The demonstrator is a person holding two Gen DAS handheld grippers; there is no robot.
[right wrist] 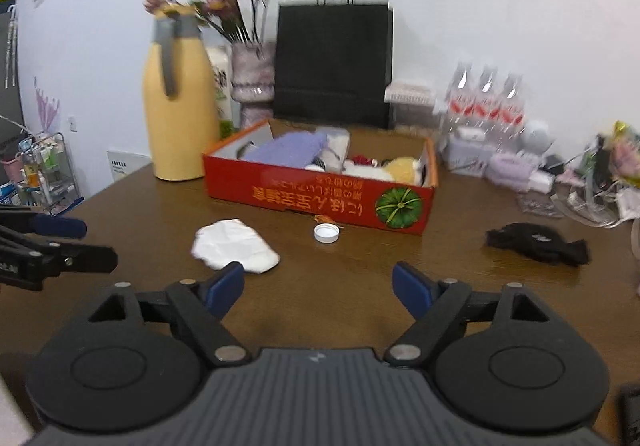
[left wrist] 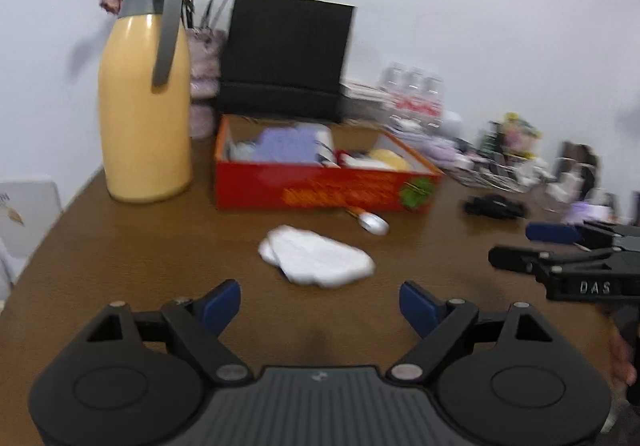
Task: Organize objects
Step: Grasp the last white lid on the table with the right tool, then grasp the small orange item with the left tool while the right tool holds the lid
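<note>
Both grippers, left [left wrist: 320, 304] and right [right wrist: 318, 290], are held open and empty above the table [right wrist: 340, 278]; white cloth [right wrist: 234, 246] lies at eleven o'clock. "DAS" is read on the right gripper; writing on the red box [right wrist: 320, 193] appears upside down.

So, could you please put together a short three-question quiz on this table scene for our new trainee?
1. True or false: the red box already has things inside it.
2. Which loose item lies nearest the box's front wall? A) white cloth B) white bottle cap C) black cloth
3. Fill in: both the left tool and the right tool are ____ and hold nothing.

Key
1. True: a purple cloth and other items lie in it.
2. B: the cap sits just in front of the box.
3. Open: only bare brown table shows between each pair of blue pads.
</note>
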